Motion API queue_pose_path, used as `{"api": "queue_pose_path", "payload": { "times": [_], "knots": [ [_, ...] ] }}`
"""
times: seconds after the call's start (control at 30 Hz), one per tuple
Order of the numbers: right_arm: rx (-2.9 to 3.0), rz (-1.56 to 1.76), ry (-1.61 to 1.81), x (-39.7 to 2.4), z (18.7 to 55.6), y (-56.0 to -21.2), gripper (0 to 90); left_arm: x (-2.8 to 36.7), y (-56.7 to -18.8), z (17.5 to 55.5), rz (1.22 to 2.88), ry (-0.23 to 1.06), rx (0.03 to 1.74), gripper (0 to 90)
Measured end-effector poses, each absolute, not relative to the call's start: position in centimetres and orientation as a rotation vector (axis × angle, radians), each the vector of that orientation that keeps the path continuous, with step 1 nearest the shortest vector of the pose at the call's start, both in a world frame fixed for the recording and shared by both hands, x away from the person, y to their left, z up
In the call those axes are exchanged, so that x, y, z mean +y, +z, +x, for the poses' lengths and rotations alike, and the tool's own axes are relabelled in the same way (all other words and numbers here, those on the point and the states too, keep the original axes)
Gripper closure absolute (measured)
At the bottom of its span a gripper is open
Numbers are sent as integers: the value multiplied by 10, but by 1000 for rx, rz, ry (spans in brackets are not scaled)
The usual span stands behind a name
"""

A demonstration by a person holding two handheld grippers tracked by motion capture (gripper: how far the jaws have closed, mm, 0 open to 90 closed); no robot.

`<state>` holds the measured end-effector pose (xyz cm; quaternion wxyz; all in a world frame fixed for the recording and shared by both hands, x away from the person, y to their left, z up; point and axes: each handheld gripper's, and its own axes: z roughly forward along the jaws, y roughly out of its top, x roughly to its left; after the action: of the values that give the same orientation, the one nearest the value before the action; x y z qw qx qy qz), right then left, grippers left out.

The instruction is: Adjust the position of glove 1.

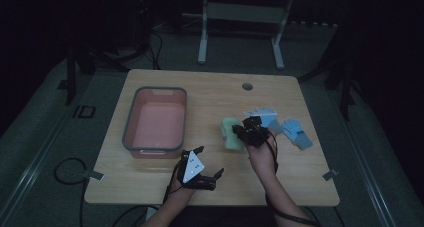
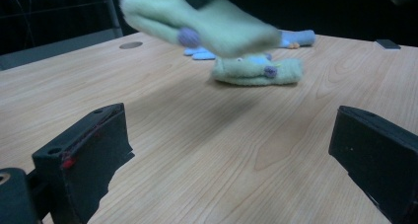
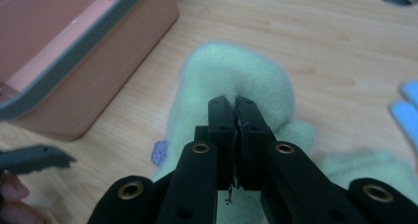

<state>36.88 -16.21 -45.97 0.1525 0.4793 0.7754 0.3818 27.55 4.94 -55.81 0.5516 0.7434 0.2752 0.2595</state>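
Green fleece is what we have in the right tool [image 3: 235, 116]: its two black jaws are pressed together on a fold of a pale green sock [image 3: 231, 76], which hangs clear of the wooden worktop [image 3: 305, 41]. From the high view, that tool [image 1: 243, 129] sits a little to the 3 o'clock side of the worktop's centre, with the green sock [image 1: 231, 133] showing at its 9 o'clock side. From the left gripper view the lifted sock [image 2: 207, 21] is blurred and floats above the wood, a small purple patch on its side.

A second green sock [image 2: 256, 70] lies flat on the worktop just beneath and beyond the lifted one; it carries a purple spot too. We see blue socks [image 1: 295, 132] at 3 o'clock of the right tool in the high view, lying on the wood, one near the other.

Our left tool [image 1: 210, 168] rests near the 6 o'clock edge of the worktop [image 1: 210, 92], its jaws spread wide with nothing but bare wood between them.

A pink bin [image 1: 155, 121] with a grey rim stands at 9 o'clock of the worktop's centre, well apart from the socks; its near corner [image 3: 84, 61] shows at 10 o'clock in the right gripper view.
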Motion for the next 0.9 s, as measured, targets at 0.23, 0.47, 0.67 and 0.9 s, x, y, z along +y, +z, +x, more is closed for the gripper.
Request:
{"api": "queue_pose_path", "payload": {
  "times": [0.23,0.47,0.67,0.9],
  "knots": [
    [2222,1452,1043,-160,357,-493,872,49,-558,275,1760,617,645,16],
    [2222,1463,986,-152,364,-512,870,49,-558,275,1761,611,643,15],
    [2222,1439,898,-144,371,-532,862,50,-558,276,1760,609,639,16],
    [2230,1447,912,-145,373,-541,834,50,-558,276,1761,607,636,16]
  ]
}}
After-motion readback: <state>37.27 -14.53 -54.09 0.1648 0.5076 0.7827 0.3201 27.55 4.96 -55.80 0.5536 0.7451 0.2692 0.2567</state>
